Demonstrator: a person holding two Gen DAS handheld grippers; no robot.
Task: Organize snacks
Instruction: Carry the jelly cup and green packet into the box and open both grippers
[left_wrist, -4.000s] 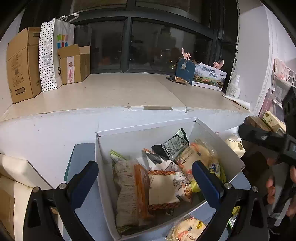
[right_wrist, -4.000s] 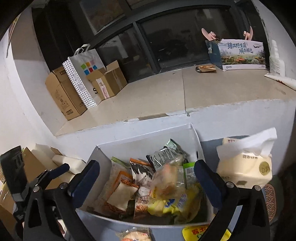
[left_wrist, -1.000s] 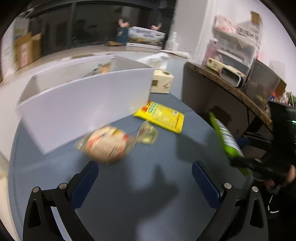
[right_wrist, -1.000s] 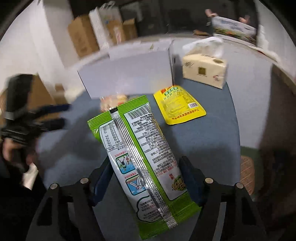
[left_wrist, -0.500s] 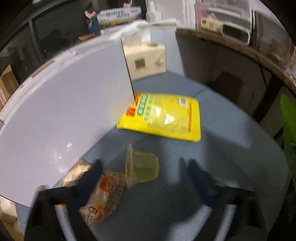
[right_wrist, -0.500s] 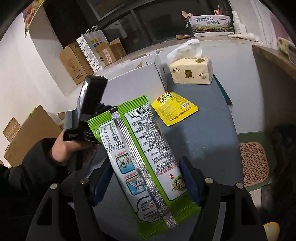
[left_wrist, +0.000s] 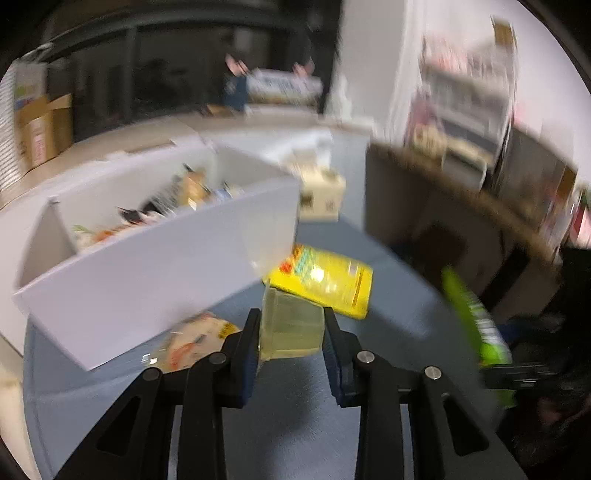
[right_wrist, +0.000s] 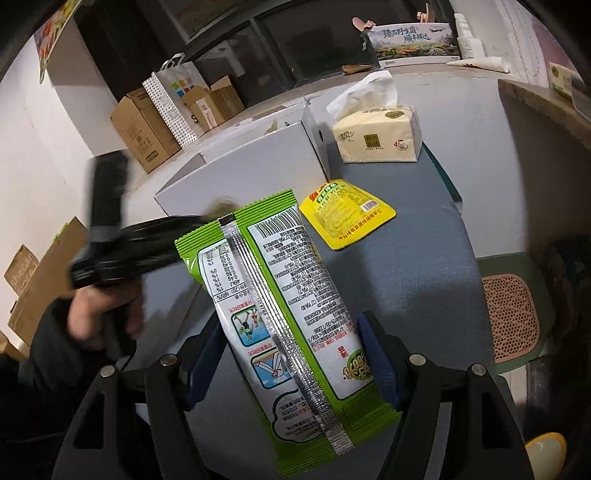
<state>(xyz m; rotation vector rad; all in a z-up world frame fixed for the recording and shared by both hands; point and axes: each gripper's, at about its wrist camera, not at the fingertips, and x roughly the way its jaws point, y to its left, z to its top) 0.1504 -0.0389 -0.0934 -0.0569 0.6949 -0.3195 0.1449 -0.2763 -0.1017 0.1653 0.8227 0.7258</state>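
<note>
Left gripper pinching a small translucent jelly cup, pads pressed on both its sides, cup lying on its side with the rim toward 11 o'clock. White box of snacks up at 10 to 11 o'clock from that grip, open top facing away, near wall between cup and pile. Probably lifted clear of the blue-grey table, though blur makes contact hard to judge. Round bun packet at 9 o'clock, just beside the fingers; yellow pouch at 1 o'clock.

Right gripper clamped on a green snack bag, long axis running 11 to 5 o'clock, box beyond at 11.

Versus a second ago: left jaws then spread wide and empty with the cup lying on the table ahead; now closed on it. Right grip unchanged.
</note>
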